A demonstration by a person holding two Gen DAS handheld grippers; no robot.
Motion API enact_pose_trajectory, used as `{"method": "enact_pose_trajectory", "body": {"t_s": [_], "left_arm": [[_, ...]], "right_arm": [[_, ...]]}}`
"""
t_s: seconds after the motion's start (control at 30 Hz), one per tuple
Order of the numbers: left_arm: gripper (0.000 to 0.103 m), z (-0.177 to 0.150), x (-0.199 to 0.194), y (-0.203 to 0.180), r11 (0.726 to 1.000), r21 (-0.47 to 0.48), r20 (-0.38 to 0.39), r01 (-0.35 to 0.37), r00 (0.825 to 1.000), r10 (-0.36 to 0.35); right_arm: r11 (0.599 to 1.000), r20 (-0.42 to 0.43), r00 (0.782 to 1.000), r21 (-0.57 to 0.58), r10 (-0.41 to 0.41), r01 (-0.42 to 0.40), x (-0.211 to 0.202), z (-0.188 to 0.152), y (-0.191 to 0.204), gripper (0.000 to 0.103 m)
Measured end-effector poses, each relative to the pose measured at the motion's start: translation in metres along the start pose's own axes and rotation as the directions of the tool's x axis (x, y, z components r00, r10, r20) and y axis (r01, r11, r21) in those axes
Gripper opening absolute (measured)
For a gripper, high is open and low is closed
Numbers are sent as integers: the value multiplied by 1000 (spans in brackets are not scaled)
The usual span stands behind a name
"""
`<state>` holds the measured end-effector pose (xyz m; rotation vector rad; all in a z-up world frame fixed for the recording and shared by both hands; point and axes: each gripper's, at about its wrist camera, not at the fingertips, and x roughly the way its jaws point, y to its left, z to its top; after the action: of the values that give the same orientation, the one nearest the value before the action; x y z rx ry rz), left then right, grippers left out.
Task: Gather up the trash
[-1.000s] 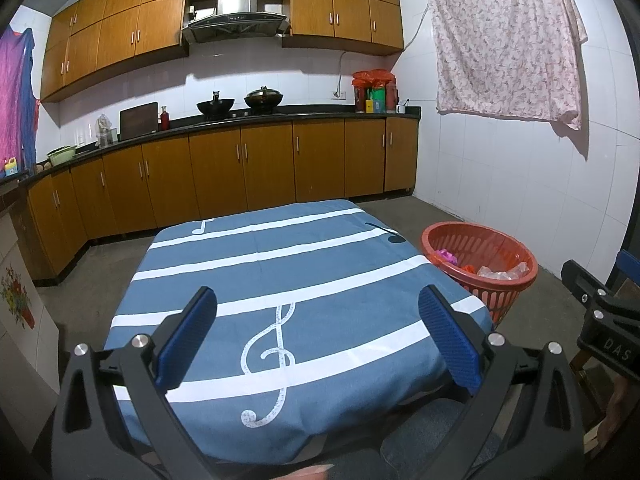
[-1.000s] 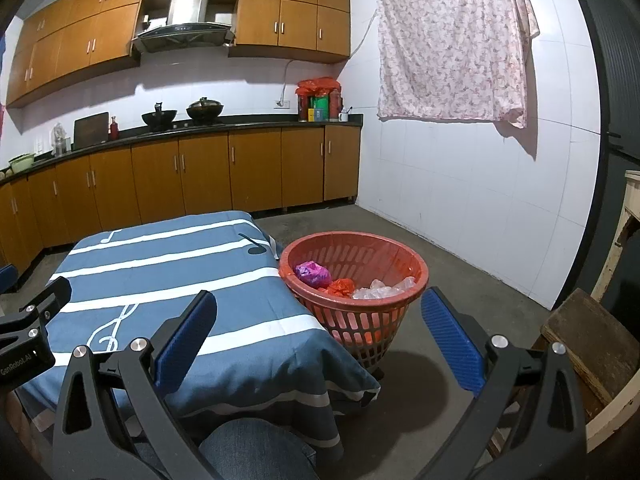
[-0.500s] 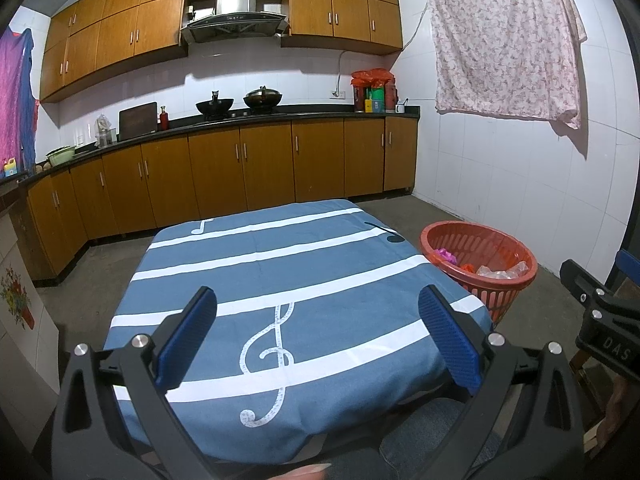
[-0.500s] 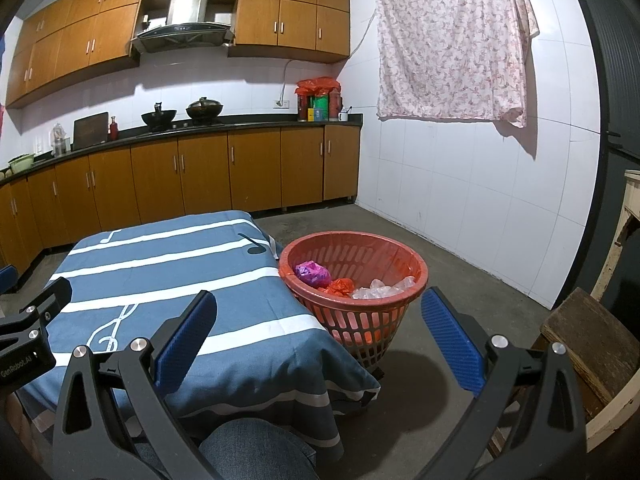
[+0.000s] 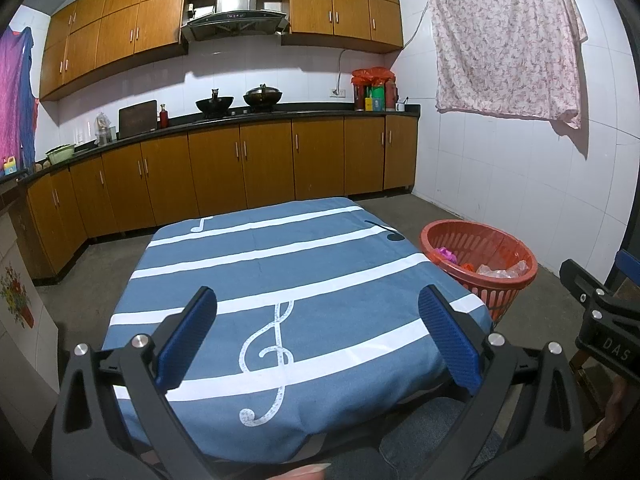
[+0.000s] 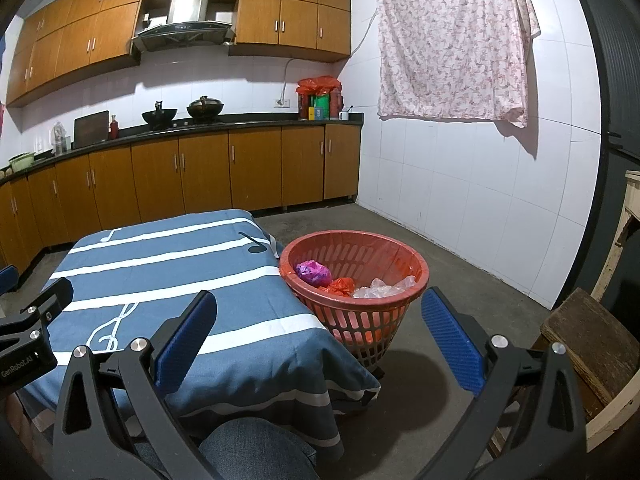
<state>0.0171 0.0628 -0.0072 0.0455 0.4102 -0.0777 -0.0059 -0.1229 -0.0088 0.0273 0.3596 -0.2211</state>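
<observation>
table legs hidden under blue cloth [image 5: 320, 272], basket [image 6: 416, 276] bottom behind trash, counter items too small

Cloth-covered bench [image 5: 280, 264] in the middle of the floor, basket [image 6: 416, 276] on the floor just beside its right edge with bagged trash [image 6: 344, 286] inside, cabinets [image 5: 240, 168] with counter along the wall behind, hanging cloth [image 6: 452, 40] on the right wall above the basket.

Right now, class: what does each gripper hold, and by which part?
Nothing. The left gripper and right gripper are both open and empty.
</observation>
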Motion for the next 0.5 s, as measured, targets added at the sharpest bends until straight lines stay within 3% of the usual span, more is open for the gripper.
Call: {"method": "enact_pose_trajectory", "body": {"t_s": [0.5], "left_arm": [[99,-2,0,0,1000,1,-2,0,1000,0]], "right_arm": [[1000,-1,1000,1,0,0,0,1,0,101]]}}
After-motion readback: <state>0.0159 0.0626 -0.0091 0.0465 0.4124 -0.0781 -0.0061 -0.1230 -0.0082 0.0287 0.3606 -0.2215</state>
